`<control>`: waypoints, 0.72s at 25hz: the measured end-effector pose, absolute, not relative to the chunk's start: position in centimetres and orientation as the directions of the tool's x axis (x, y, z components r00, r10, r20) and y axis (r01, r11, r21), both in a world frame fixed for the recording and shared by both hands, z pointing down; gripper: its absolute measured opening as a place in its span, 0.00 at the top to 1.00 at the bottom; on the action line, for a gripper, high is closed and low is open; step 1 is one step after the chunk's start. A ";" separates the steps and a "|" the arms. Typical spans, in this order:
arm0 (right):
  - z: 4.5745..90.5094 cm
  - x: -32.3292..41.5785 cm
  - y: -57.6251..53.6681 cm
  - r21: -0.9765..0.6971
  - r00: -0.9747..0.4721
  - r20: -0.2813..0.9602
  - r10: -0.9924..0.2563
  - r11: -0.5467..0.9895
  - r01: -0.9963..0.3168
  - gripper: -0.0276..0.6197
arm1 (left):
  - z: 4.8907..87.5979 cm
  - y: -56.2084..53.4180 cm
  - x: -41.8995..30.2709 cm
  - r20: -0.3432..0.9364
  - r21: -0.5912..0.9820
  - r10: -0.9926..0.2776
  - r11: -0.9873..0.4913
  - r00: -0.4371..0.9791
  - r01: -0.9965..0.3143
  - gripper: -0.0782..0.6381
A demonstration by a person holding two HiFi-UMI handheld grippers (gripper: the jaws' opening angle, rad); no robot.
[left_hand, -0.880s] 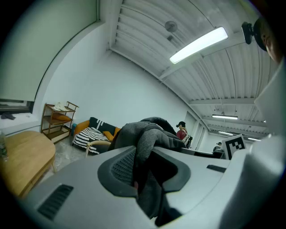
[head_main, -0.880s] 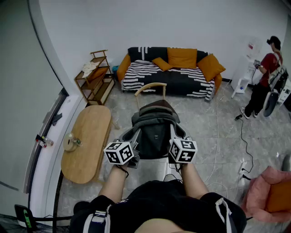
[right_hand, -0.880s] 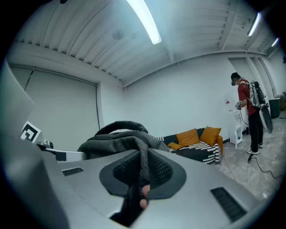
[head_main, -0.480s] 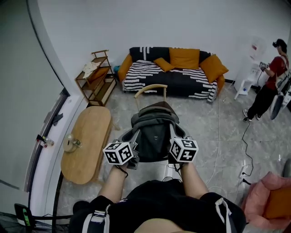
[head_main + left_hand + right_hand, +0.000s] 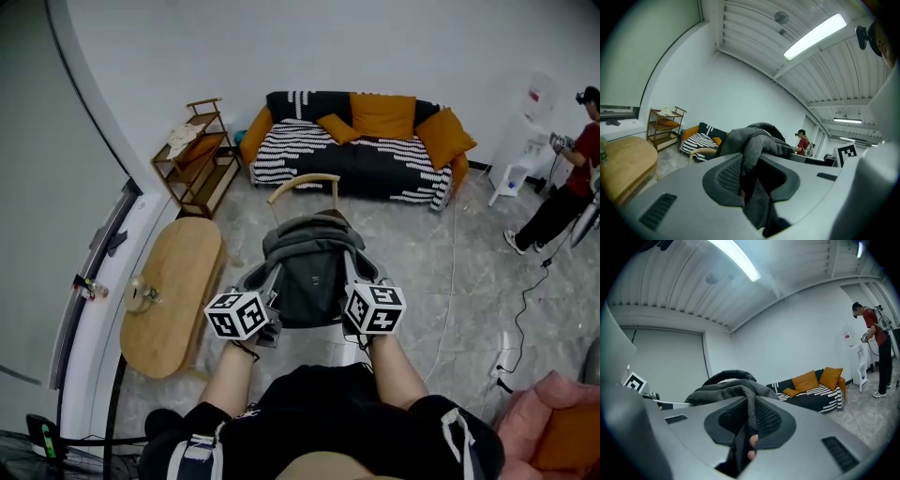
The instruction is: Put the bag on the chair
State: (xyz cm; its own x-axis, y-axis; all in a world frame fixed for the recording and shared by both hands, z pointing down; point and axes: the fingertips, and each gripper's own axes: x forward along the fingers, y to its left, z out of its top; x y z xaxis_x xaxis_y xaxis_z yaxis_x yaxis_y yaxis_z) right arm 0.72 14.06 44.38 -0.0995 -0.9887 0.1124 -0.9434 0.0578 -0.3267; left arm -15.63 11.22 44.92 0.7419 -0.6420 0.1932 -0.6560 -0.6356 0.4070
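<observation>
A dark grey backpack (image 5: 312, 267) hangs in the air between my two grippers, in the middle of the head view. My left gripper (image 5: 263, 302) is shut on the grey fabric (image 5: 754, 154) of the bag's left side. On the other side my right gripper (image 5: 354, 298) is shut on a fold of the same fabric (image 5: 749, 411). Just beyond the bag stands a wooden chair (image 5: 305, 185) with a curved backrest; its seat is hidden under the bag.
An oval wooden table (image 5: 173, 291) with a bottle lies at the left. A wooden shelf (image 5: 197, 155) and a striped sofa (image 5: 361, 150) with orange cushions line the far wall. At the far right stands a person (image 5: 572, 183). Cables run across the floor on the right.
The bag and both grippers have shifted slightly left and forward over the chair. The person at the right has stepped further right.
</observation>
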 end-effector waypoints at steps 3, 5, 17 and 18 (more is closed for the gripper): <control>44.5 3.0 13.1 -0.326 -0.112 0.105 -0.988 0.072 -0.942 0.87 | 45.2 10.5 -13.4 0.191 0.411 -0.650 -0.628 0.735 -0.661 0.77; 44.5 4.2 12.4 -0.327 -0.115 0.106 -0.988 0.074 -0.942 0.87 | 45.3 9.9 -12.2 0.194 0.417 -0.650 -0.623 0.734 -0.662 0.77; 44.7 9.5 9.2 -0.346 -0.094 0.128 -0.987 0.045 -0.937 0.87 | 45.9 6.0 -6.8 0.214 0.460 -0.605 -0.631 0.767 -0.625 0.77; 44.8 9.9 8.8 -0.342 -0.086 0.130 -0.988 0.036 -0.939 0.87 | 46.1 5.5 -6.4 0.215 0.460 -0.598 -0.635 0.772 -0.620 0.77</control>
State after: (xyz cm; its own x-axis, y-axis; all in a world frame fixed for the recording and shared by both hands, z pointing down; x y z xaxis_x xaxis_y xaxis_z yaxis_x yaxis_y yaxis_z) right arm 9.89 8.84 44.85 -0.0855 -0.9879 0.1296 -0.9390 0.0364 -0.3420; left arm -6.39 5.50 46.06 0.7721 -0.5982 0.2146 -0.6201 -0.6352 0.4604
